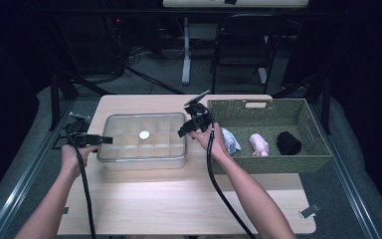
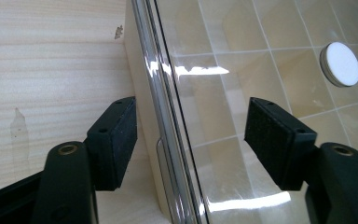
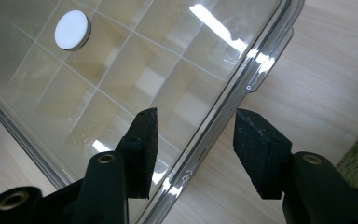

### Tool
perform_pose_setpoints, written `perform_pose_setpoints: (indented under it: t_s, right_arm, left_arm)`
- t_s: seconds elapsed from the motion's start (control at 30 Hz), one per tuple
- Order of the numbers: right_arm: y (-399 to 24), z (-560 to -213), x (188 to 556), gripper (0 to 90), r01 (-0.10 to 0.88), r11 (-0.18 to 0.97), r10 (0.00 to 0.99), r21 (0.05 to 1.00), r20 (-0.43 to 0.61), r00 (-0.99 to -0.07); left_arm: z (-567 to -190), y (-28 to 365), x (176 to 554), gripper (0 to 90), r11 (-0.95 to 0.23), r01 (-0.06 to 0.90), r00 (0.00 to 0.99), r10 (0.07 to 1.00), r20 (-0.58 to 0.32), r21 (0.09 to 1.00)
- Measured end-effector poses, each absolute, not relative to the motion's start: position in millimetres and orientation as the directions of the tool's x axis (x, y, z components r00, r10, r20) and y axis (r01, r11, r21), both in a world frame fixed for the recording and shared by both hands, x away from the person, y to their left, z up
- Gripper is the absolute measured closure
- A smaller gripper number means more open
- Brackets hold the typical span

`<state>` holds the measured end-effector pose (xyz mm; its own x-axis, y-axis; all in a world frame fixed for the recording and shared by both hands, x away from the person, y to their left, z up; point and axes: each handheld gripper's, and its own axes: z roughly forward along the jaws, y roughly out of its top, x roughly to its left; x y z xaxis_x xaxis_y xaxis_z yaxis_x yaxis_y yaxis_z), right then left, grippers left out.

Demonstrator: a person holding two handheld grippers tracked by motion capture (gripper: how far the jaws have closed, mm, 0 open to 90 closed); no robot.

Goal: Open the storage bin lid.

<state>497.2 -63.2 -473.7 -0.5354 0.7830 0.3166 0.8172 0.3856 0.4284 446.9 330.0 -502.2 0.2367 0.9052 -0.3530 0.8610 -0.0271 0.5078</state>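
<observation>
Table centre: clear lidded organizer box (image 1: 143,137) | our left gripper (image 2: 191,140) and right gripper (image 3: 193,149), jaws spread, straddle its opposite lid edges, likely readying a two-sided lift | rolled cloths wait in wicker basket (image 1: 314,130) alongside.

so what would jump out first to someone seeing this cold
A clear lidded box with a white disc on its lid sits mid-table, the left gripper and right gripper open astride its opposite edges. To the right, a woven basket holds three rolled cloths.
</observation>
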Motion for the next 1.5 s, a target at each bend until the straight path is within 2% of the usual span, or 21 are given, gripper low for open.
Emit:
perform_pose_setpoints:
  t_s: [0.37,0.77,1.13,1.5]
  right_arm:
    - [-56,-482,500,51.5,0.846,0.387,0.809,0.365,0.306,-0.502]
    - [-57,-482,501,55.7,0.859,0.369,0.815,0.354,0.321,-0.483]
    - [-60,-480,498,57.5,0.863,0.339,0.815,0.374,0.340,-0.468]
    - [-72,-469,491,61.7,0.849,0.271,0.780,0.454,0.413,-0.470]
  left_arm:
    - [-503,329,449,42.1,-0.024,0.865,0.241,0.896,-0.373,0.502]
    - [-506,334,449,46.0,0.020,0.872,0.219,0.878,-0.425,0.490]
    - [-505,335,448,48.2,0.043,0.866,0.205,0.878,-0.432,0.498]
    - [-497,335,440,50.9,0.074,0.841,0.197,0.881,-0.430,0.536]
